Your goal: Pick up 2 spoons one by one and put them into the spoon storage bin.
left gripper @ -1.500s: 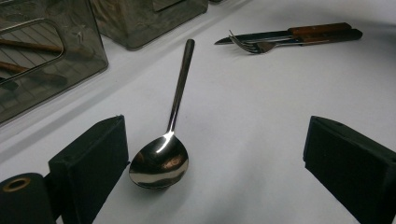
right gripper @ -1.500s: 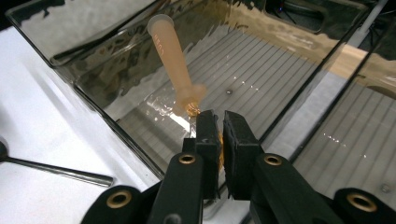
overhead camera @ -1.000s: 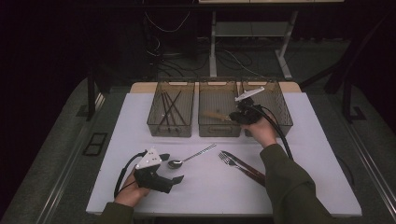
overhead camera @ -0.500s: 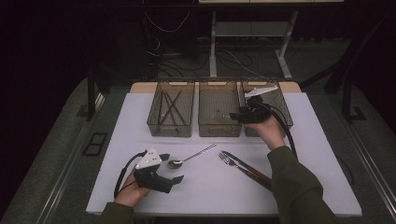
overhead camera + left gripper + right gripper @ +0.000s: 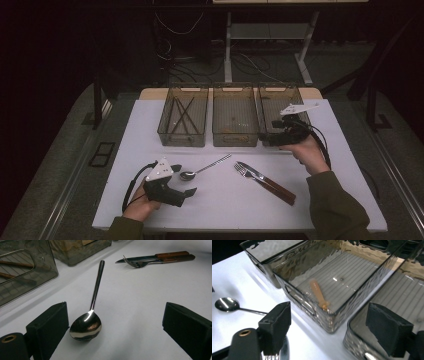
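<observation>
1. High view: the white table [image 5: 330, 200] carries three clear bins in a row, and the middle bin [image 5: 235, 141] serves as the landmark here; sorting cutlery into these bins looks to be the work in hand
2. The right gripper [image 5: 329, 307] hangs just right of the middle bin's front corner, over the near edge of the neighbouring bin [image 5: 282, 92]; its jaws have just been opening and stand wide with nothing between them, so a drop-off looks finished
3. The left gripper [image 5: 115, 315] rests well in front of the middle bin and to its left, jaws spread wide and not pressing on anything
4. A fork and knife [image 5: 265, 181] lie together in front of the middle bin, slightly right
5. The spoon [image 5: 86, 326] lies in front of the middle bin, its bowl between the left jaws
6. A small wooden-handled piece [image 5: 318, 295] lies inside the middle bin
7. Next, I judge, the left jaws must close on the spoon, low and square
</observation>
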`<action>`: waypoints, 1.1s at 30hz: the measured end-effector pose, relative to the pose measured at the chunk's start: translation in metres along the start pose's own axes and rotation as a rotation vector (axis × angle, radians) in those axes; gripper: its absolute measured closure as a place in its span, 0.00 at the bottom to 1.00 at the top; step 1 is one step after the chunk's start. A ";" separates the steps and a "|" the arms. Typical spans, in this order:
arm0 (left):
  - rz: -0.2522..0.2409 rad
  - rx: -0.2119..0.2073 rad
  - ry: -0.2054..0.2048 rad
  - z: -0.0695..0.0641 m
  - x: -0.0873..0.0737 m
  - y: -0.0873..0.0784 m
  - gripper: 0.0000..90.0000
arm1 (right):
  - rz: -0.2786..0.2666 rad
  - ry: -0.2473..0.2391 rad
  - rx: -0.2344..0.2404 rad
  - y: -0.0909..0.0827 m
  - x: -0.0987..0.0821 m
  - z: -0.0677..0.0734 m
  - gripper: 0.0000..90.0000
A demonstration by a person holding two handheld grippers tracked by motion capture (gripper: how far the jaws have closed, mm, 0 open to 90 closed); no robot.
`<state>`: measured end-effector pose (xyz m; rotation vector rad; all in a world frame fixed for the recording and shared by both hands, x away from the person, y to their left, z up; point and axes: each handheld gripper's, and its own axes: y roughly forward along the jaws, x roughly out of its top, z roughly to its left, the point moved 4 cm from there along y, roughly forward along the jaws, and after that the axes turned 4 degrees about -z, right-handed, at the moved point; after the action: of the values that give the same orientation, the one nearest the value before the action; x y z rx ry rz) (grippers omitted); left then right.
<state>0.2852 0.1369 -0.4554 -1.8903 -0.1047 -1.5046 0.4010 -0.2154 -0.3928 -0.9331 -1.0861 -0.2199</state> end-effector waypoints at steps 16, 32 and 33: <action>-0.004 0.008 -0.013 0.001 0.000 -0.001 0.07 | -0.012 -0.008 0.008 -0.024 -0.054 0.010 0.04; -0.001 0.020 -0.006 0.001 0.001 -0.002 0.07 | -0.041 -0.019 -0.013 -0.052 -0.109 0.023 0.04; -0.001 0.020 -0.004 0.002 0.001 -0.002 0.07 | -0.043 -0.015 -0.010 -0.053 -0.112 0.023 0.04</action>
<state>0.2863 0.1393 -0.4532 -1.8775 -0.1224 -1.4951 0.3006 -0.2619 -0.4537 -0.9225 -1.1203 -0.2545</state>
